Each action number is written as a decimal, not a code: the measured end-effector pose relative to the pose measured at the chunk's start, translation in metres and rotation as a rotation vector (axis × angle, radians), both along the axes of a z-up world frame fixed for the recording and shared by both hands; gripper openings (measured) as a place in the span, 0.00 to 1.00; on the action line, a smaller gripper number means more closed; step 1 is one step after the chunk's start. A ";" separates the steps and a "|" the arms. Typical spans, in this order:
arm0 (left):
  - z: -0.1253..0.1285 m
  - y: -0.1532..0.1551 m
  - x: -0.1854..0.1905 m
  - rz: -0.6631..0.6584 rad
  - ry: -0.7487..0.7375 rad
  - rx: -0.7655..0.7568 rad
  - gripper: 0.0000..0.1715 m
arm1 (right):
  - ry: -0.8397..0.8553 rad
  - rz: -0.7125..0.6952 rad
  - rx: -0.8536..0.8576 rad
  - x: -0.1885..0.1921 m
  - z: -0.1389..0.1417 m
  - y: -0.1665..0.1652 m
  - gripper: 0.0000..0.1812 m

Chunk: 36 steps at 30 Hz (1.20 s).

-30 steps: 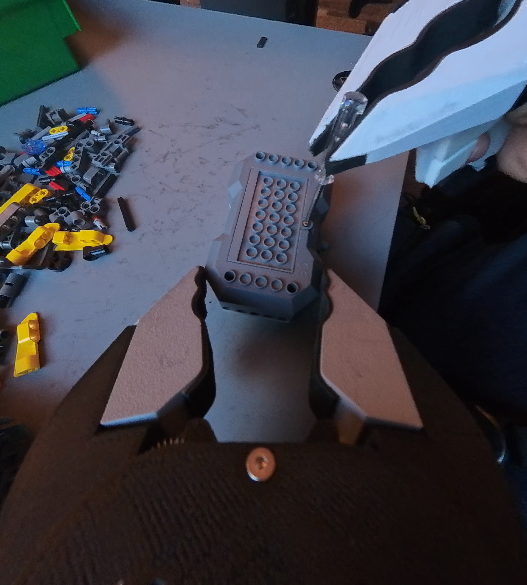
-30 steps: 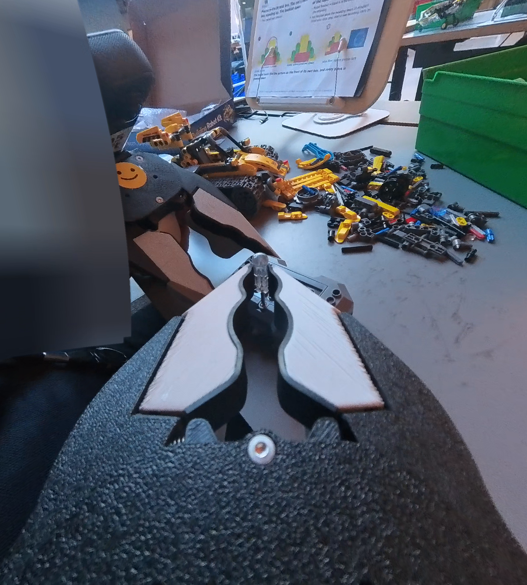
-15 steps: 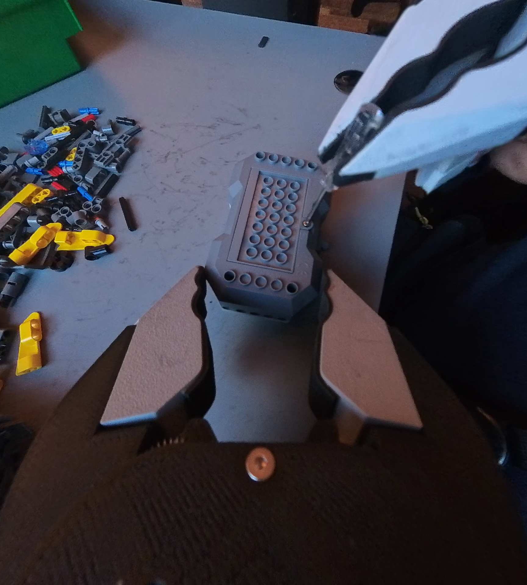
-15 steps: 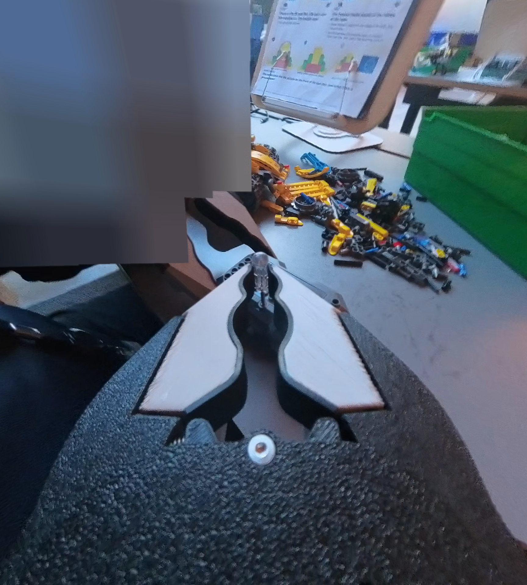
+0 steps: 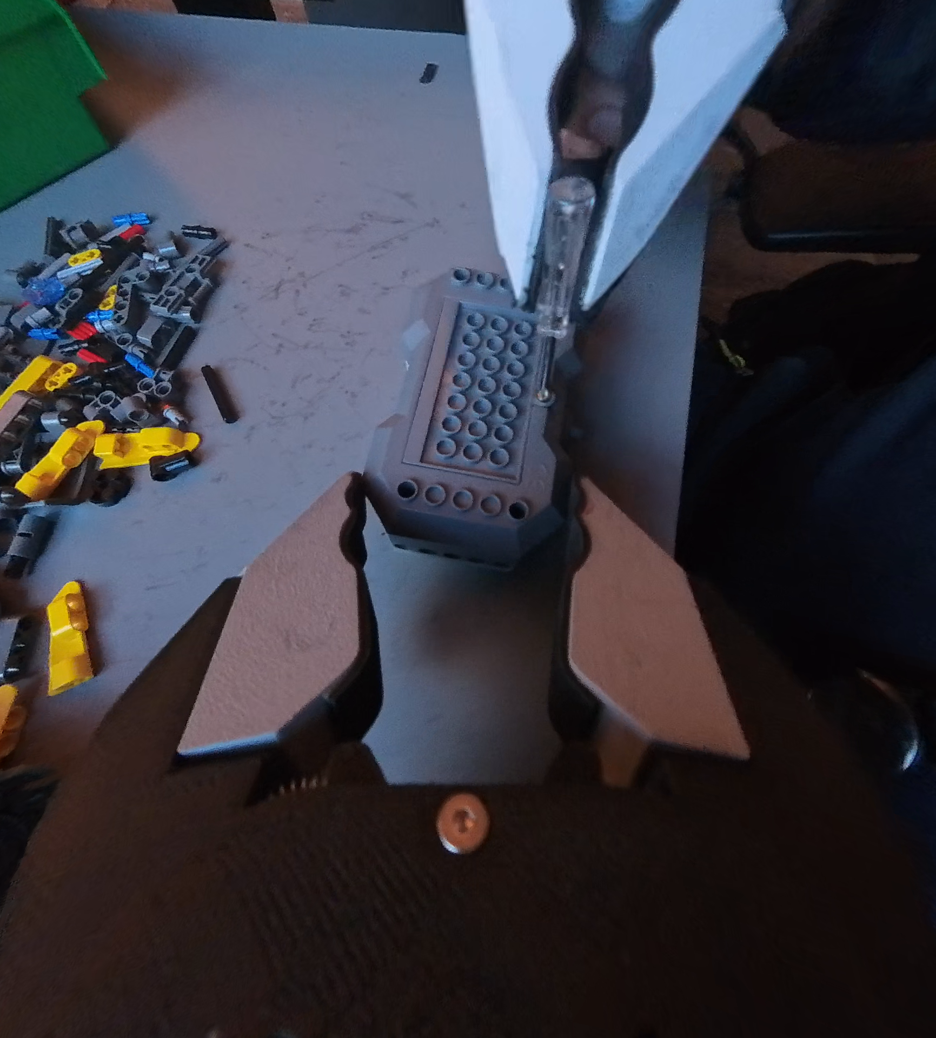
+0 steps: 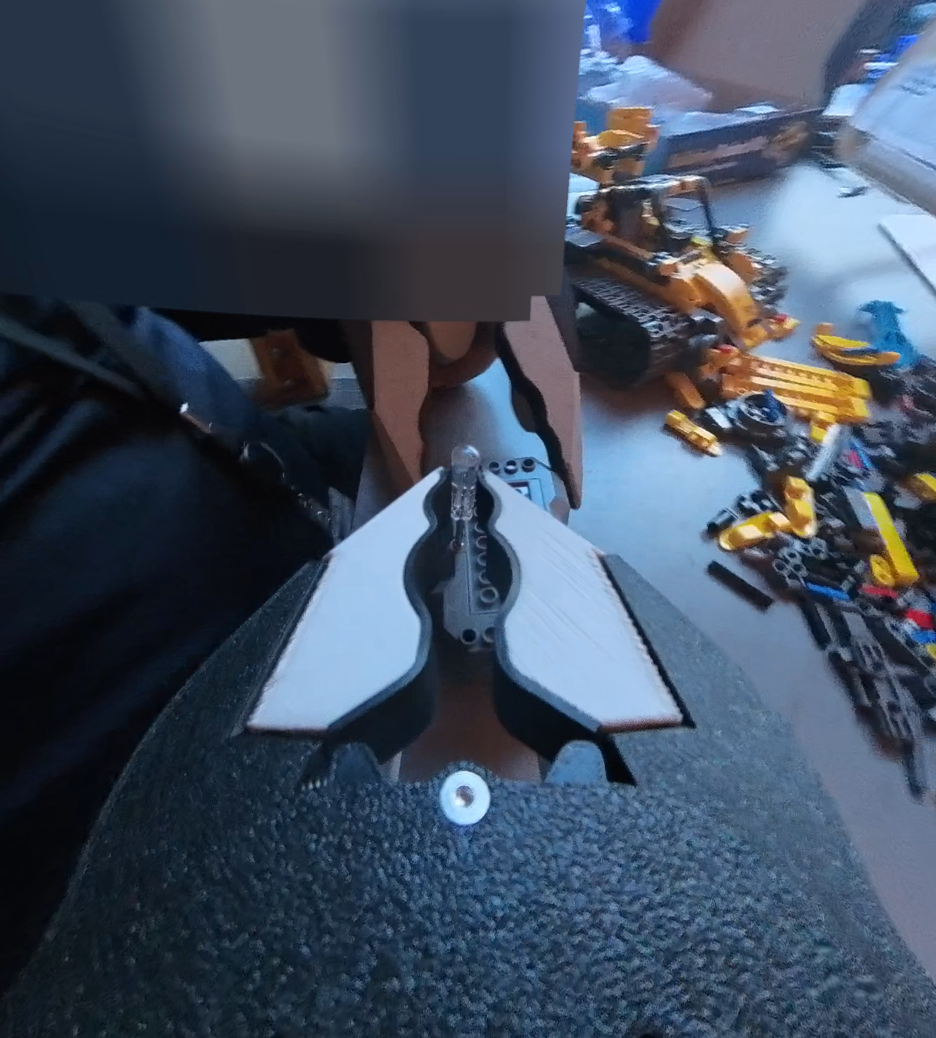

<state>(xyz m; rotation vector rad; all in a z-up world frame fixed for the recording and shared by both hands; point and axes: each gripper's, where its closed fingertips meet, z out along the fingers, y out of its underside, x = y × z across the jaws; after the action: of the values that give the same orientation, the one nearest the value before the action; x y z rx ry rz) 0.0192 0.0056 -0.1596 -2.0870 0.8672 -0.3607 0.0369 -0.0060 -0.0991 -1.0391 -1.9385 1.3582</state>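
The left gripper [image 5: 468,500] clamps the near end of a rigid grey studded battery box [image 5: 474,415] on the table's edge [image 5: 623,359], where the right gripper [image 6: 462,477] pinches a slim clear-handled screwdriver [image 5: 558,264] (likely slippery), tip on a screw [image 5: 544,397].

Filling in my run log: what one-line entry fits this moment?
left hand-held gripper: shut on grey studded block | right hand-held gripper: shut on clear-handled screwdriver | tip: on block's screw | loose bricks left

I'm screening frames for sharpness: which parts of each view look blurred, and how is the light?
Left wrist view: dim; grey studded block fairly sharp, green bin soft. Right wrist view: the loose parts pile and yellow tracked model smeared, the clear-handled screwdriver crisper.
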 end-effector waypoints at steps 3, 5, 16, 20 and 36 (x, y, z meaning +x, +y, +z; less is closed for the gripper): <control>0.000 -0.002 -0.003 -0.024 0.001 0.000 0.40 | -0.017 0.154 -0.014 -0.003 0.000 -0.006 0.04; 0.000 -0.003 -0.005 -0.039 -0.005 -0.006 0.40 | -0.012 0.262 -0.011 -0.002 0.000 -0.009 0.04; 0.000 -0.008 -0.002 -0.103 0.008 0.007 0.40 | -0.119 0.808 -0.075 0.000 0.000 -0.023 0.04; 0.000 -0.008 -0.002 -0.105 0.000 -0.001 0.40 | -0.151 0.924 -0.126 0.000 0.000 -0.018 0.04; 0.000 -0.007 -0.002 -0.069 0.001 -0.003 0.40 | -0.034 0.654 -0.179 -0.022 0.046 -0.018 0.04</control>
<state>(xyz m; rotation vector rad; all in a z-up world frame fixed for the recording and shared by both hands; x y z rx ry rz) 0.0167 -0.0019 -0.1599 -2.0642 0.9412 -0.3981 0.0146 -0.0244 -0.0532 -0.5042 -2.3257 1.8909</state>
